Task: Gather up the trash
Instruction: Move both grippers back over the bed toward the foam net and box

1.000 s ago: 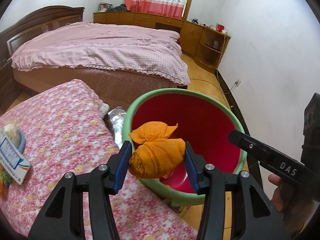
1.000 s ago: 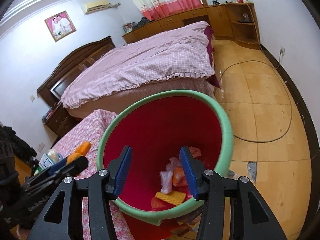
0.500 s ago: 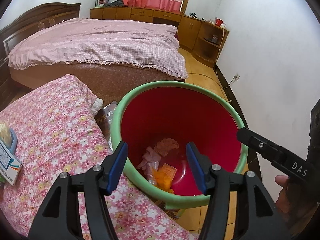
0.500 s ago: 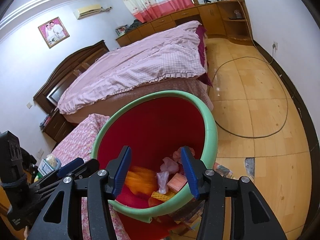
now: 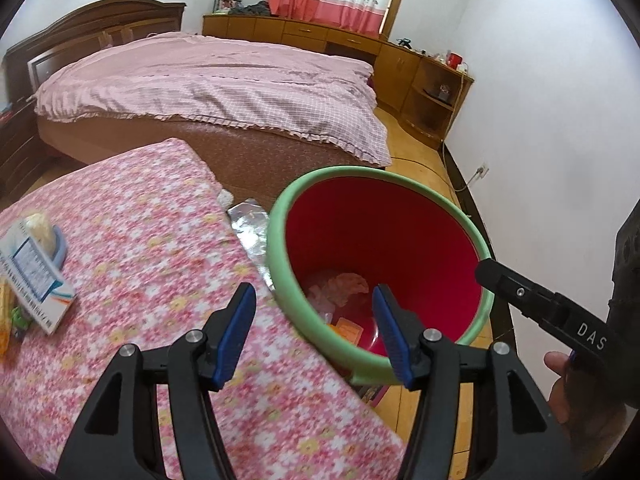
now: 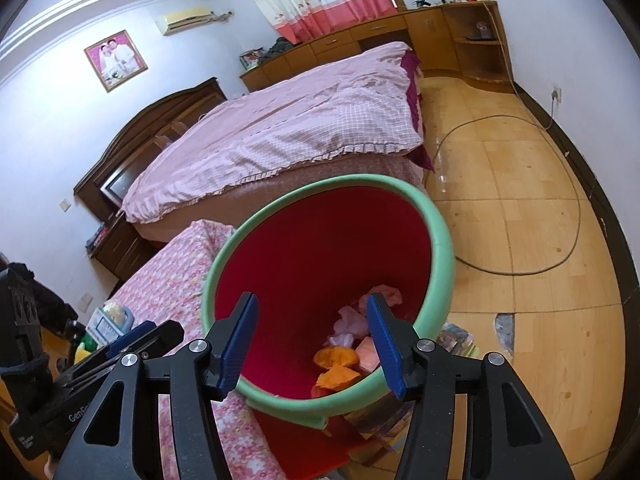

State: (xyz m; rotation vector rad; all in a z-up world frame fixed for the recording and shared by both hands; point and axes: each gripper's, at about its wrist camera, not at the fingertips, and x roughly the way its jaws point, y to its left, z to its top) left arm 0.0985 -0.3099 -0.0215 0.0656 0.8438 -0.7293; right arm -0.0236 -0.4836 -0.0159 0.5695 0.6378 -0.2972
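Left wrist: left tongs (image 5: 311,336) gape, empty.

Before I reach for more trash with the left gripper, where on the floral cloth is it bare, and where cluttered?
The floral cloth is bare from the bin rim across its middle to the far edge by the bed. Clutter sits at the left edge: a box and a blue tray. Foil fills the cloth-to-bin gap.

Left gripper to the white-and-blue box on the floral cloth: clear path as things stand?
Probably yes. The left gripper is open and empty, over the floral cloth by the bin's rim. The box lies off to its left with only bare cloth between; a yellow packet sits just behind it.
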